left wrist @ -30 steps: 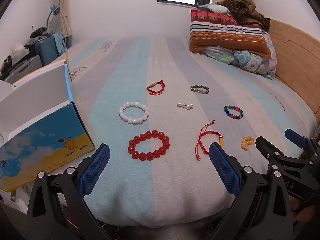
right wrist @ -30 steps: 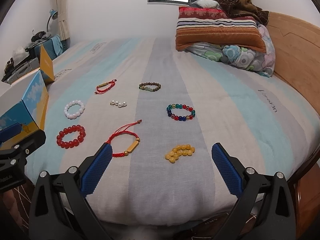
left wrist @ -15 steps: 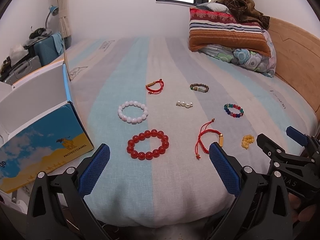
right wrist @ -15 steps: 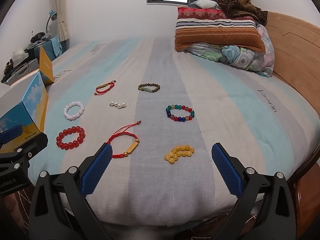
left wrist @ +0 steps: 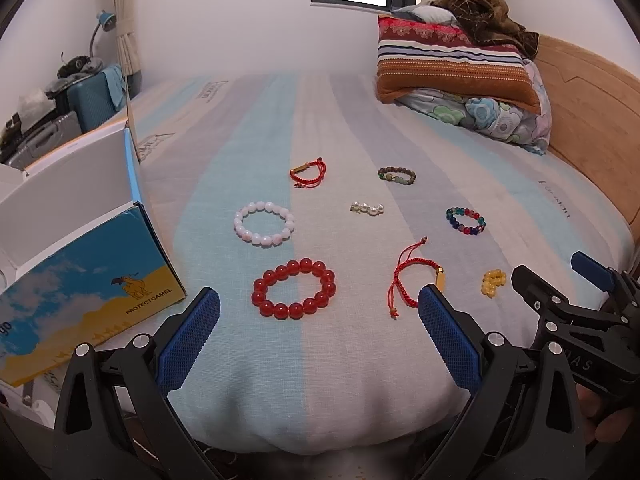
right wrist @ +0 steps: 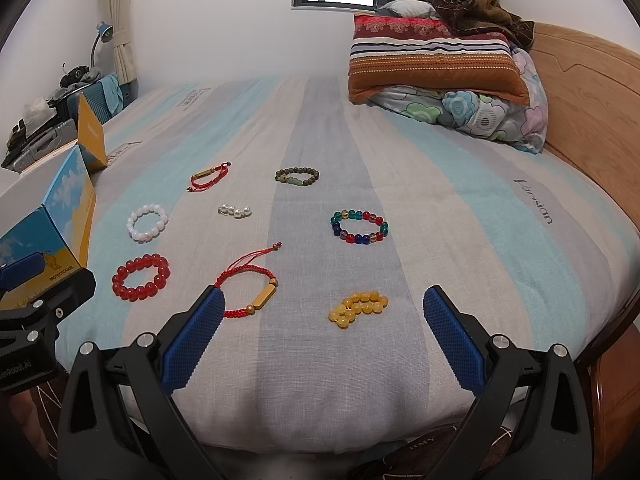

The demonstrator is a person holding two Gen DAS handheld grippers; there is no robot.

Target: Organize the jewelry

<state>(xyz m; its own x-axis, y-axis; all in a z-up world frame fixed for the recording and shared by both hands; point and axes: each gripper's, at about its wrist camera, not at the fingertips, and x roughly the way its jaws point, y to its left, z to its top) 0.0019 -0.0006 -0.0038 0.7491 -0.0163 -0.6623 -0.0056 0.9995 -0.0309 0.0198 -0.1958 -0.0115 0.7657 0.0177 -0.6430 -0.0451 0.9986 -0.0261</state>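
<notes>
Several bracelets lie spread on a striped bed sheet. A big red bead bracelet [left wrist: 294,288] lies nearest my left gripper [left wrist: 318,332], which hangs open and empty above the bed's front edge. Beyond it sit a white bead bracelet [left wrist: 264,223], a red cord bracelet [left wrist: 309,172] and a pearl piece [left wrist: 367,208]. My right gripper [right wrist: 322,328] is open too, just short of a yellow bead bracelet [right wrist: 358,308] and a red cord bracelet with a gold tube [right wrist: 252,288]. Farther off lie a multicolour bead bracelet [right wrist: 359,227] and a dark green one [right wrist: 297,176].
An open blue-and-yellow cardboard box [left wrist: 80,280] stands at the bed's left edge. Stacked pillows and a blanket [left wrist: 460,68] fill the far right by the wooden headboard [right wrist: 588,108]. Suitcases and clutter [left wrist: 60,100] sit past the box on the left.
Both grippers have eased slightly forward and up over the bed's front edge. The jewelry has not moved, and both sets of jaws stay spread.
</notes>
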